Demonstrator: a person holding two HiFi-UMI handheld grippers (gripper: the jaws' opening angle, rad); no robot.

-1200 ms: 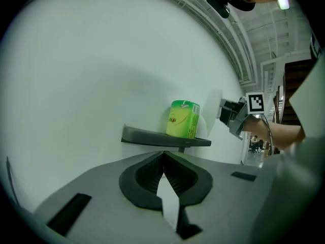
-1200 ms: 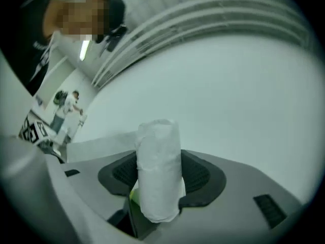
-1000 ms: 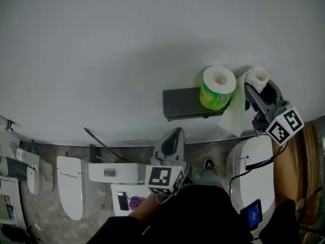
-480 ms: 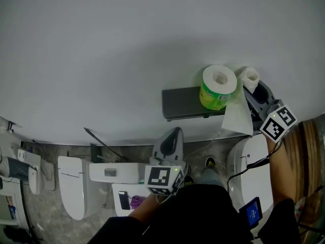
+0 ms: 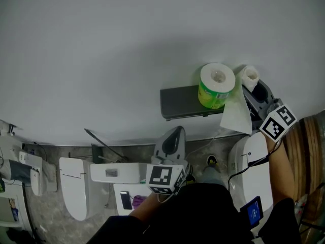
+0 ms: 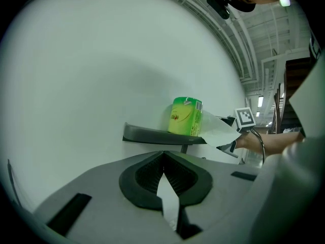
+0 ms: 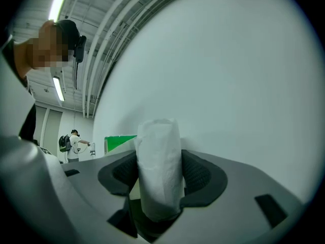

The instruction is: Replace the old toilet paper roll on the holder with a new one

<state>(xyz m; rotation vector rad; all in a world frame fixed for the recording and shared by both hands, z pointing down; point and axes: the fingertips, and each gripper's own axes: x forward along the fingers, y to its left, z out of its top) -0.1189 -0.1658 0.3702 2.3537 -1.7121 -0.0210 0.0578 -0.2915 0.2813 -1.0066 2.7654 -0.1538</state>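
A dark grey holder shelf [image 5: 184, 102] sticks out from the wall. The new roll [image 5: 217, 85] in its green wrapper stands upright on the shelf's right end and also shows in the left gripper view [image 6: 186, 116]. Just right of it, my right gripper [image 5: 251, 88] is shut on the thin, nearly used-up old roll [image 5: 249, 77] [image 7: 159, 166], which stands upright between the jaws. A loose tail sheet [image 5: 236, 115] hangs below it. My left gripper [image 5: 175, 132] is low at the centre, jaws together, away from the shelf; a white sliver shows between them.
Below the wall are a white toilet [image 5: 71, 187] at the left, a cistern [image 5: 114, 173] at the centre and another toilet [image 5: 252, 169] at the right. A wooden surface [image 5: 305, 146] runs along the right edge. A small blue screen [image 5: 252, 212] hangs by my right arm.
My right gripper has sunk a little and rolled, bringing the old roll closer to the green-wrapped roll. The tail sheet now hangs nearer the shelf. The left gripper has stayed put.
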